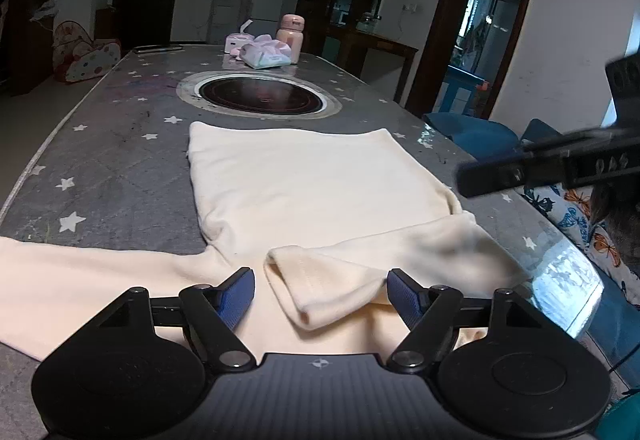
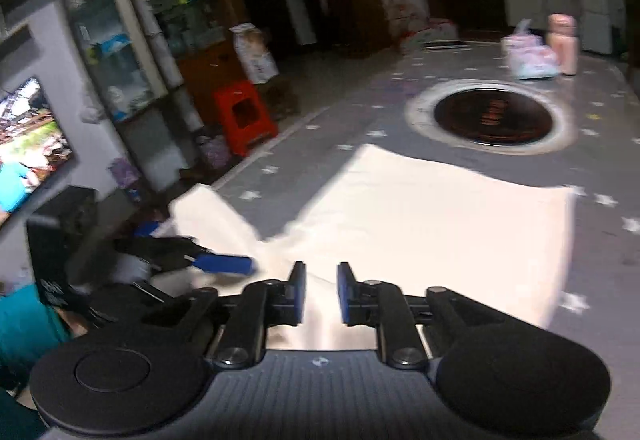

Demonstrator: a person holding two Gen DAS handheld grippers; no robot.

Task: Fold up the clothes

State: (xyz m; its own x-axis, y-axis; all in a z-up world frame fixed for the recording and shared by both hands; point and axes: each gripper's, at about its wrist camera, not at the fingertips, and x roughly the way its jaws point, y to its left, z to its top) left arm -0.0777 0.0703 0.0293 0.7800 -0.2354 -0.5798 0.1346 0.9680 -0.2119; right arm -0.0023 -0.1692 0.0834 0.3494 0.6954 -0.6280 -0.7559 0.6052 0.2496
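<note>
One grey star-printed table (image 1: 112, 167) carries everything, with a single round cooktop (image 1: 260, 95) set into it far ahead of both sets of jaws. One cream long-sleeved garment (image 1: 320, 183) lies spread flat on the table, its body stretching forward from the jaws; it looks laid out so the sleeves can be brought inward. Of its two sleeves, one (image 1: 80, 280) runs out flat to the left, and the other sleeve (image 1: 360, 272) is already folded across, its cuff lying between the left gripper (image 1: 320, 290) jaws, which stand wide and released, pads clear of the cloth. The right gripper (image 2: 321, 294) hovers over the garment's near edge, jaws slightly parted with cloth seen between them, gripping nothing. Far beyond sit one pink bottle (image 1: 290, 37) and tissue packs (image 1: 266, 53).
</note>
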